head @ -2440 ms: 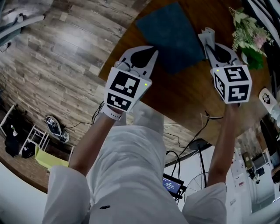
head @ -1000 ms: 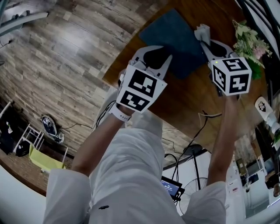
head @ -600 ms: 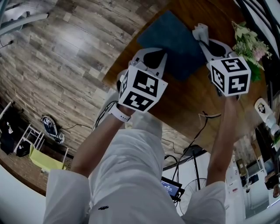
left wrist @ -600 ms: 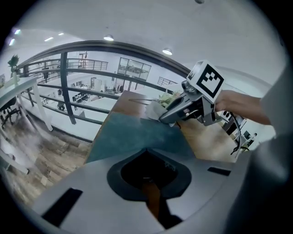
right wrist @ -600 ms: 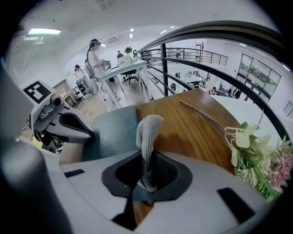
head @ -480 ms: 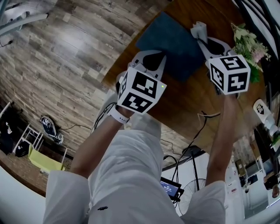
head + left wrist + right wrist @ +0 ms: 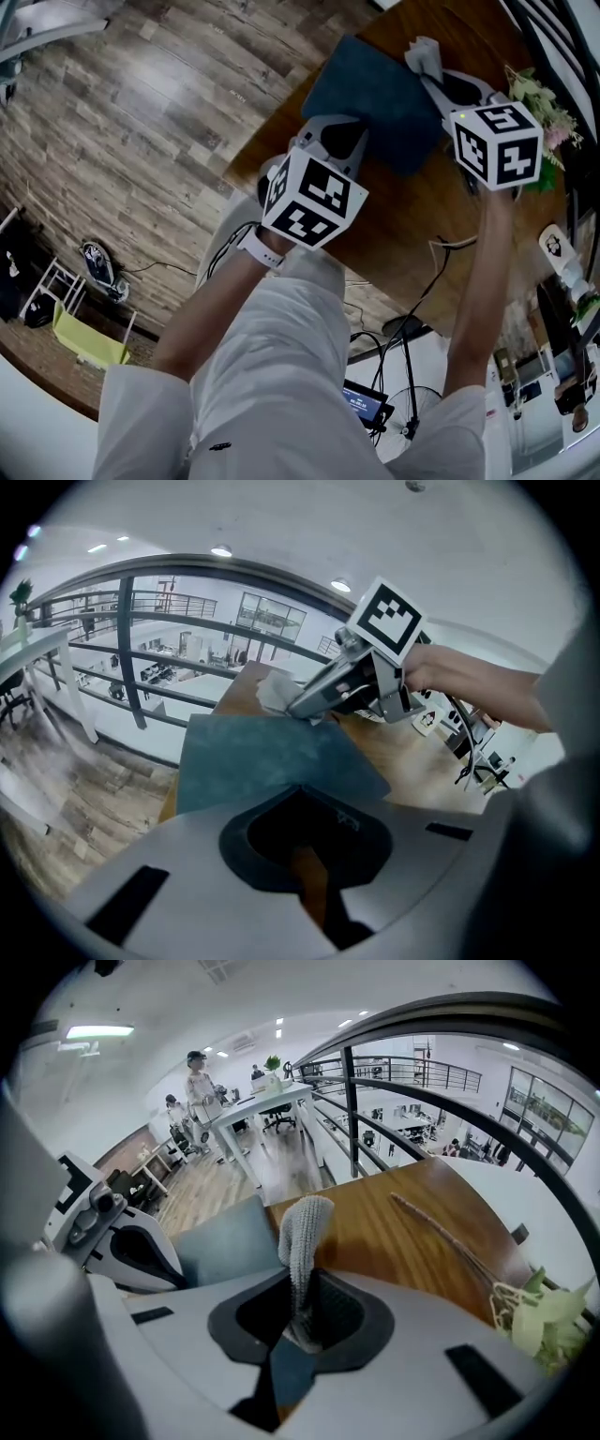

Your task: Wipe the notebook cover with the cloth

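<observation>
A dark blue notebook (image 7: 375, 94) lies flat on the round wooden table (image 7: 412, 216). My right gripper (image 7: 431, 77) is shut on a pale grey knitted cloth (image 7: 422, 54), which sticks up from the jaws at the notebook's far right corner. The right gripper view shows the cloth (image 7: 305, 1232) upright between the jaws, with the notebook (image 7: 230, 1241) behind it. My left gripper (image 7: 356, 129) is shut and holds nothing, over the notebook's near edge. Its own view looks across the notebook (image 7: 272, 761) to the right gripper (image 7: 323, 697) and cloth (image 7: 275, 690).
A plant with pale flowers (image 7: 539, 89) stands at the table's right side, and a thin dried stem (image 7: 450, 1237) lies near it. A cable (image 7: 441, 248) crosses the table's near edge. Wood floor (image 7: 141, 122) lies left of the table. A railing (image 7: 127, 649) runs beyond.
The right gripper has carried the cloth from the notebook's right edge toward its far right corner. The left gripper has shifted right, closer over the notebook's near edge.
</observation>
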